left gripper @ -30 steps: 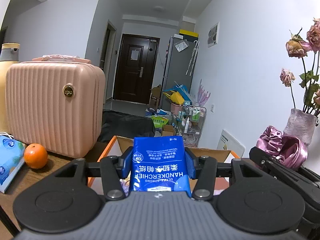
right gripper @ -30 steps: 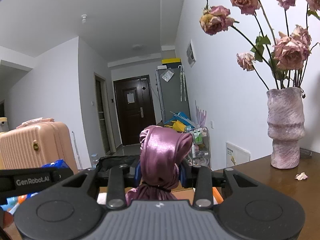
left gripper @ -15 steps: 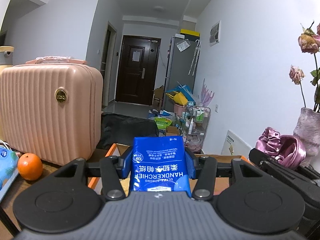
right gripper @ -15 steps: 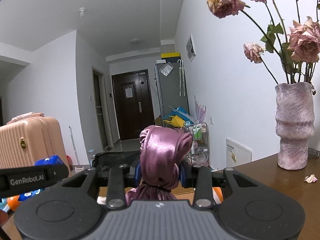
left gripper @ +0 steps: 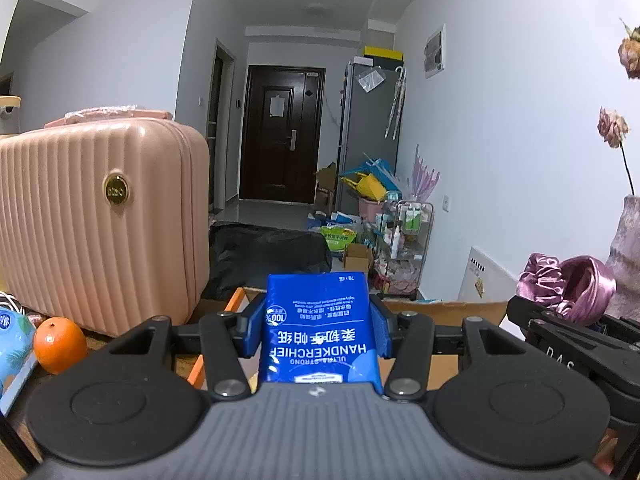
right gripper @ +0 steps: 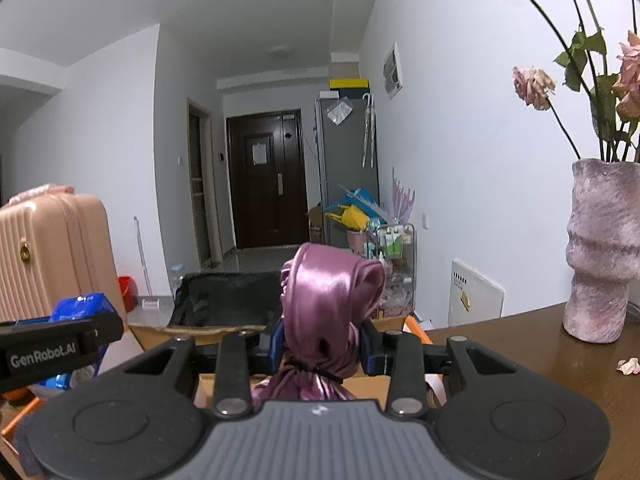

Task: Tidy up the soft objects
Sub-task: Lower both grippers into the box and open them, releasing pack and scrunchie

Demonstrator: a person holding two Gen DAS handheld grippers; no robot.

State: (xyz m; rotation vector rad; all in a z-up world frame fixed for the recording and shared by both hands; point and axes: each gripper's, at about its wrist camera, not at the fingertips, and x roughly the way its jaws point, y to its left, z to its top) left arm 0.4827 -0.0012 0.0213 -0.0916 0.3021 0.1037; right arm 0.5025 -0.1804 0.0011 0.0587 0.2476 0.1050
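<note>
My left gripper (left gripper: 318,320) is shut on a blue handkerchief tissue pack (left gripper: 318,328), held upright over an open cardboard box (left gripper: 440,308) with orange edges. My right gripper (right gripper: 320,340) is shut on a purple satin cloth bundle (right gripper: 328,300), which shows at the right of the left wrist view as a purple satin bundle (left gripper: 568,284). In the right wrist view the left gripper's side and its blue pack (right gripper: 80,308) appear at the left, and the cardboard box (right gripper: 200,330) lies below both grippers.
A pink ribbed suitcase (left gripper: 100,224) stands at the left on the wooden table, with an orange (left gripper: 60,344) and a light blue tissue pack (left gripper: 12,340) before it. A purple vase (right gripper: 600,252) of dried roses stands at the right on the table (right gripper: 520,344). A cluttered hallway lies beyond.
Both grippers have shifted leftward and forward with their loads still held; the suitcase and orange have slid right in the left view, and the vase has moved to the right edge.
</note>
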